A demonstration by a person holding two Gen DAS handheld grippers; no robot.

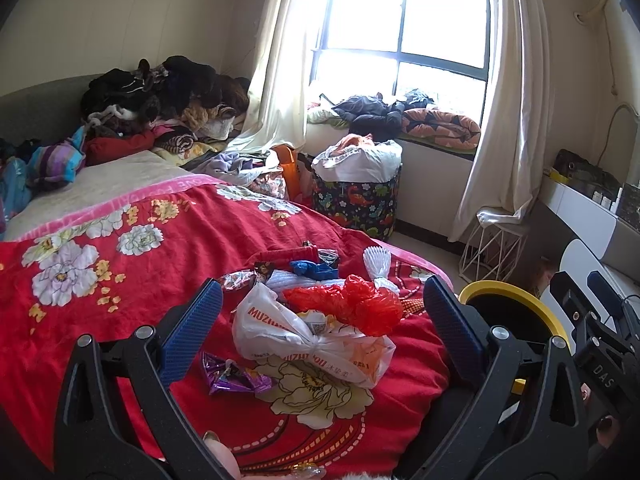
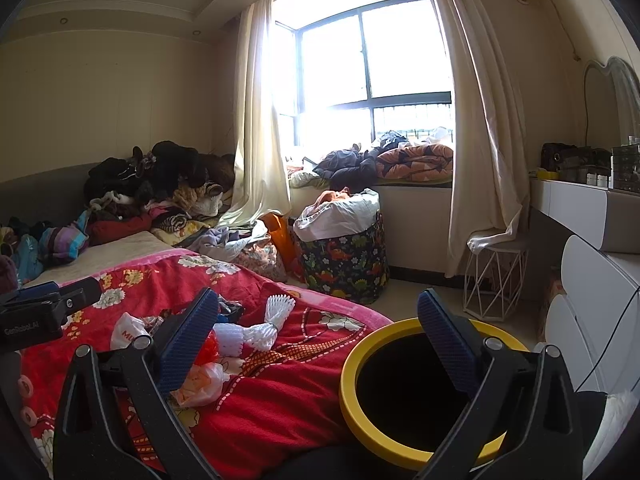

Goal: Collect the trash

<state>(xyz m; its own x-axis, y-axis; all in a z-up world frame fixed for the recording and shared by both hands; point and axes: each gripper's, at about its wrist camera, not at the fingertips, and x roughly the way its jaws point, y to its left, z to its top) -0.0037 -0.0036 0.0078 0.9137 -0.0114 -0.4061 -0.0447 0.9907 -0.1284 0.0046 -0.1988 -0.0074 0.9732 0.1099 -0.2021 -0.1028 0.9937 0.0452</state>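
Two grippers are in your hands, both spread wide and both empty. Your left gripper (image 1: 322,312) hangs above the red flowered bedspread (image 1: 168,248), its blue pads (image 1: 192,332) set apart on either side of a loose heap of trash. Between those pads lies a white plastic bag (image 1: 304,340) with orange lettering, knotted at its middle; a crumpled red plastic bag (image 1: 352,304) rests on its upper edge. A purple foil wrapper (image 1: 232,378) lies on the bedspread just beside the white bag, nearer the left pad. Beyond the heap sit a blue scrap (image 1: 312,269), a dark foil wrapper (image 1: 240,279), a red wrapper (image 1: 286,255) and a piece of white foam netting (image 1: 378,265). None of these touches the left gripper.

Your right gripper (image 2: 318,336) is held over the bed's edge, its left pad above the trash and its right pad (image 2: 446,344) above the mouth of a black bin with a yellow rim (image 2: 384,436). The bin stands on the floor against the side of the bed; its inside is too dark to show any contents. In the left wrist view the same yellow rim (image 1: 516,300) shows just behind the right finger.

Farther off, a dinosaur-print laundry basket (image 2: 344,256) stands beneath the window (image 2: 372,60), and a pile of clothes (image 1: 160,100) covers the far end of the bed.
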